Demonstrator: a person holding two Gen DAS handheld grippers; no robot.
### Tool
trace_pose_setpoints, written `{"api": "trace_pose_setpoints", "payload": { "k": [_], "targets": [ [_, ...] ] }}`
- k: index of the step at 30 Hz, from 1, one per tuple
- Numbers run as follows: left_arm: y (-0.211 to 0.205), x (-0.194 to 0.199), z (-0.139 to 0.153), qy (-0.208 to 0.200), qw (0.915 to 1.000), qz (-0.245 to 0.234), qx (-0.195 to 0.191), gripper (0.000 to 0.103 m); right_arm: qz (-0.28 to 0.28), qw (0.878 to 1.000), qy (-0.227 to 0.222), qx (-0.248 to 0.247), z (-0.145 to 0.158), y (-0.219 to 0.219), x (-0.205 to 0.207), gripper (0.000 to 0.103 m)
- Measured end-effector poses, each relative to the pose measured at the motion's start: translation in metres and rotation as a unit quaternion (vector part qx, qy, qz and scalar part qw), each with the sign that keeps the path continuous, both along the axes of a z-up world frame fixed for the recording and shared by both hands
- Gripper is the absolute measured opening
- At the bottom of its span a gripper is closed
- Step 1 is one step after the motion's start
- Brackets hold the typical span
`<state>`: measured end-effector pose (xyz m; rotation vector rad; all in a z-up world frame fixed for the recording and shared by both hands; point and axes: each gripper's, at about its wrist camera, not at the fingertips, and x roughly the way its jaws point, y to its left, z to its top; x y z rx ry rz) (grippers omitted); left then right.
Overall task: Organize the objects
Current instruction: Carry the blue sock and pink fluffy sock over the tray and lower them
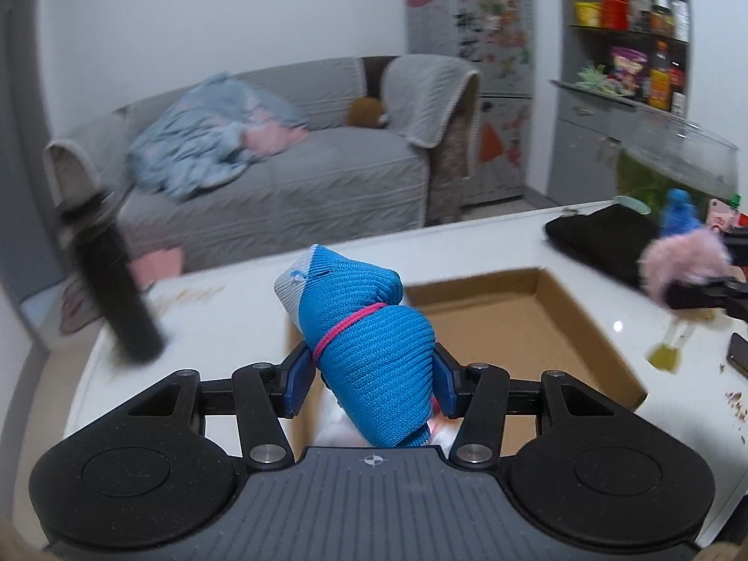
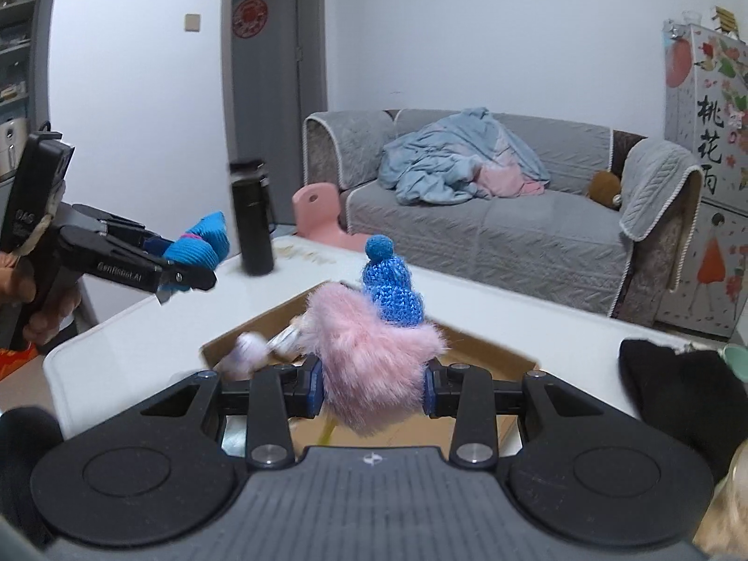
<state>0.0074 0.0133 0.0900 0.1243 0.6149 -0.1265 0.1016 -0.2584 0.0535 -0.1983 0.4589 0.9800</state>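
My left gripper [image 1: 371,383] is shut on a rolled blue sock bundle [image 1: 364,341] tied with a pink band, held above the near edge of an open cardboard box [image 1: 537,327] on the white table [image 1: 224,327]. My right gripper [image 2: 371,388] is shut on a pink furry item [image 2: 369,350] with a small blue knit hat [image 2: 390,290] on top, held over the same box [image 2: 491,355]. The left gripper with the blue bundle [image 2: 196,245] also shows at the left of the right wrist view. The pink item [image 1: 682,266] shows at the right of the left wrist view.
A black bottle [image 2: 252,219] stands on the table's far left part. A black cloth [image 2: 678,388] lies at the right, with a phone [image 1: 738,355] near the right edge. A grey sofa [image 2: 491,229] with a blue blanket stands beyond the table.
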Motion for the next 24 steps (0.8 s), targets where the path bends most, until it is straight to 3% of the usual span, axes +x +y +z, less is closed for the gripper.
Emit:
{"api": "trace_pose_setpoints", "payload": {
  "k": [5, 12, 17, 24],
  "targets": [
    [-0.035, 0.054, -0.012, 0.024, 0.9989, -0.04, 0.002, 0.058, -0.006, 1.0, 0.01, -0.016, -0.009, 0.022, 0.043, 0.035],
    [-0.068, 0.119, -0.055, 0.068, 0.9951, -0.07, 0.008, 0.058, -0.007, 0.998, 0.041, -0.042, -0.039, 0.043, 0.082, 0.035],
    [-0.079, 0.148, -0.092, 0.091, 0.9921, -0.08, 0.033, 0.058, -0.014, 0.995, 0.065, -0.073, -0.065, 0.065, 0.105, 0.035],
    [-0.073, 0.169, -0.124, 0.114, 0.9898, -0.072, 0.046, 0.058, -0.023, 0.989, 0.098, -0.106, -0.089, 0.08, 0.126, 0.035]
  ]
}}
